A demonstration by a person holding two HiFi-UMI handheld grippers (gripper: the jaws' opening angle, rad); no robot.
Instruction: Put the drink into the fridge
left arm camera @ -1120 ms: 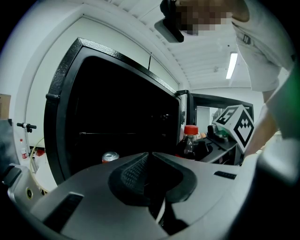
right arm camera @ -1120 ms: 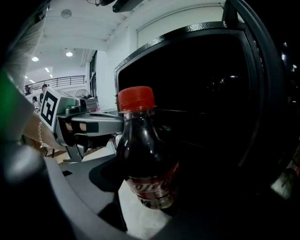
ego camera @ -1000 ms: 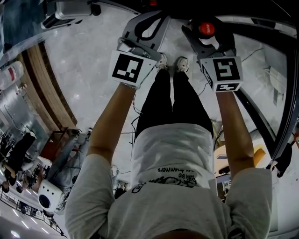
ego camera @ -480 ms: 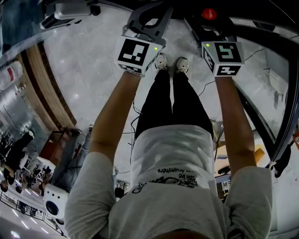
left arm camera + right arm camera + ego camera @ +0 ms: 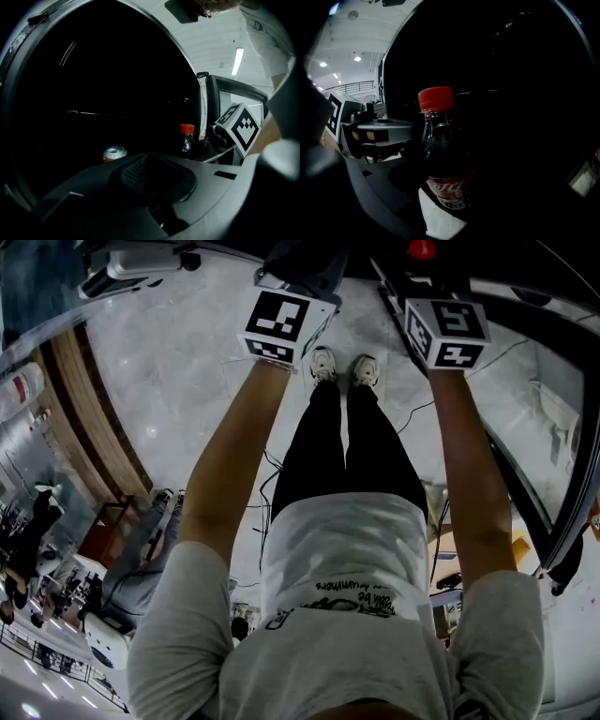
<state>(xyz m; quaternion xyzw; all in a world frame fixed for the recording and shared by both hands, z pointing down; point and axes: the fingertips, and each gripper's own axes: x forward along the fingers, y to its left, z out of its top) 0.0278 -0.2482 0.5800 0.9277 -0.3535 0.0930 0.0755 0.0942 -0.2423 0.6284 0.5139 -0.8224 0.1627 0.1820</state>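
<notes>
**Coke bottle at the fridge mouth, right hand carrying**

The right gripper (image 5: 446, 190) is clamped round the belly of the bottle (image 5: 440, 140). It stands upright, red cap at 12 o'clock, with the dark fridge (image 5: 525, 93) open dead ahead behind it. So I reckon it's a straight push in. The left gripper (image 5: 150, 174) sits at the bottle's 9 o'clock, jaws seemingly pressed together and empty. A can (image 5: 115, 153) is already inside at its 11 o'clock.

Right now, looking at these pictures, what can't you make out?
Black fridge interior: both gripper views, lost in darkness.
Silver-topped red can: left gripper view, body hidden behind left gripper.
Red-capped dark cola bottle: right gripper view, label too dim to read.
Distant people: head view, tiny.
</notes>
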